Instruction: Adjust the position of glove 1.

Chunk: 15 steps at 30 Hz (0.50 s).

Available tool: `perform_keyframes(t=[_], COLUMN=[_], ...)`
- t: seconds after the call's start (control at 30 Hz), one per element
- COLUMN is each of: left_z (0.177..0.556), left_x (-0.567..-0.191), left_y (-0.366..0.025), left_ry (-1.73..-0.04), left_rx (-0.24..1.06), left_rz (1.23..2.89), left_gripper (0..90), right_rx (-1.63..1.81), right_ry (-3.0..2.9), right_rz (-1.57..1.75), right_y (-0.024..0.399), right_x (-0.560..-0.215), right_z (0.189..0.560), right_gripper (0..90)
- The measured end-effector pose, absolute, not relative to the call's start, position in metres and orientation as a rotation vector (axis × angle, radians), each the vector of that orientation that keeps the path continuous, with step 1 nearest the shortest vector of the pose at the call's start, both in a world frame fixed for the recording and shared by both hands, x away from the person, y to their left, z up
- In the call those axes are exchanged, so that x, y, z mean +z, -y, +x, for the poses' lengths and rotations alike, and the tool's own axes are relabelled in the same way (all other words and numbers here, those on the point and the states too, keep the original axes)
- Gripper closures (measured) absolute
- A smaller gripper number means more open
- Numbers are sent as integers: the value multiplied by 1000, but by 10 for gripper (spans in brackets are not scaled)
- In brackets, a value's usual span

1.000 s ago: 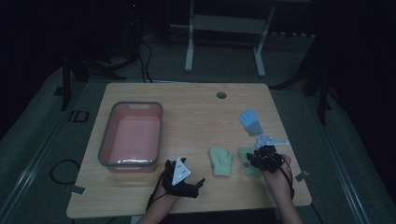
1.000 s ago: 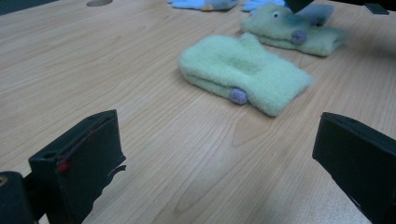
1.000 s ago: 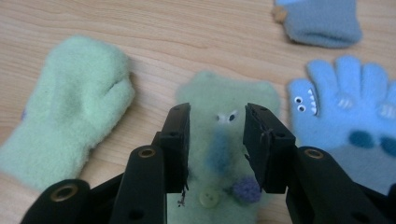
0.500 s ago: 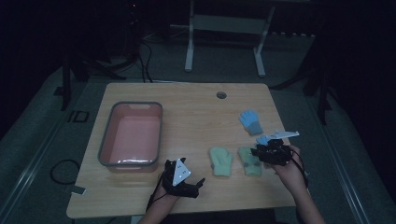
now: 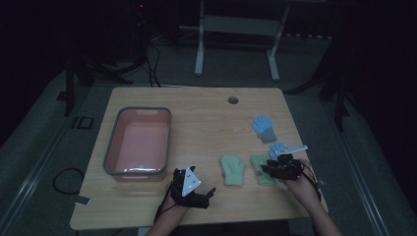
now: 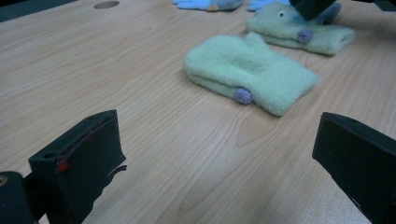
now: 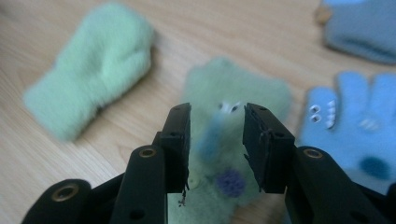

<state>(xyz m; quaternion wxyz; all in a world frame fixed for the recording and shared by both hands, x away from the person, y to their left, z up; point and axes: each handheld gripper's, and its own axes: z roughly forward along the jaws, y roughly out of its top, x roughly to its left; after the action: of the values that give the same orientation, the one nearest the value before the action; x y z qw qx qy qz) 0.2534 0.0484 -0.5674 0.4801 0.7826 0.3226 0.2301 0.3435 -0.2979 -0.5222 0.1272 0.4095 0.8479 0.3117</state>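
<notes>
Two pale green mittens lie side by side near the table's front right: a plain one (image 5: 232,169) (image 6: 250,74) (image 7: 93,65) and one with eyes and a purple dot (image 5: 258,172) (image 6: 299,30) (image 7: 261,93). My right gripper (image 5: 276,167) (image 7: 217,121) hangs just over the eyed mitten. Its jaws are partly apart, have just opened a little, and grip nothing. My left gripper (image 5: 206,196) (image 6: 219,135) rests low at the front edge, open wide, facing the plain mitten with bare wood between its jaws.
Two blue gloves (image 5: 264,128) (image 5: 280,147) (image 7: 355,126) lie just behind the right gripper. A pink tub with a grey rim (image 5: 112,142) stands at the left. A cable hole (image 5: 233,100) sits near the far edge.
The right hand swung a little to the right, then came back left and lower over the eyed mitten. The left gripper has stayed put.
</notes>
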Motion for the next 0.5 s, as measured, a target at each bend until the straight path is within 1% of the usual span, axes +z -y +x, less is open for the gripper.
perform_keyframes(t=[0.17,0.3,0.37,0.4,0.43,0.47,0.5], left_z=[254,254,253,254,254,254,254], left_x=[-567,-567,-567,-567,-567,-567,-567], left_y=[-48,-48,-48,-48,-48,-48,-48], left_ry=[-784,-781,-780,-782,-782,-782,-783], left_rx=[557,555,555,553,552,552,551], left_rz=[1911,1914,1915,1917,1917,1917,1917], left_gripper=[17,18,18,18,18,18,18], right_rx=[811,820,809,809,812,812,822], right_ry=[-2467,-2420,-2403,-2403,-2390,-2390,-2377], right_rz=[1180,1169,1170,1170,1178,1178,1193], right_y=[293,292,289,289,288,288,288], right_x=[-535,-540,-541,-541,-541,-541,-542], right_z=[341,336,334,334,334,334,333], right_gripper=[608,651,693,693,722,722,752])
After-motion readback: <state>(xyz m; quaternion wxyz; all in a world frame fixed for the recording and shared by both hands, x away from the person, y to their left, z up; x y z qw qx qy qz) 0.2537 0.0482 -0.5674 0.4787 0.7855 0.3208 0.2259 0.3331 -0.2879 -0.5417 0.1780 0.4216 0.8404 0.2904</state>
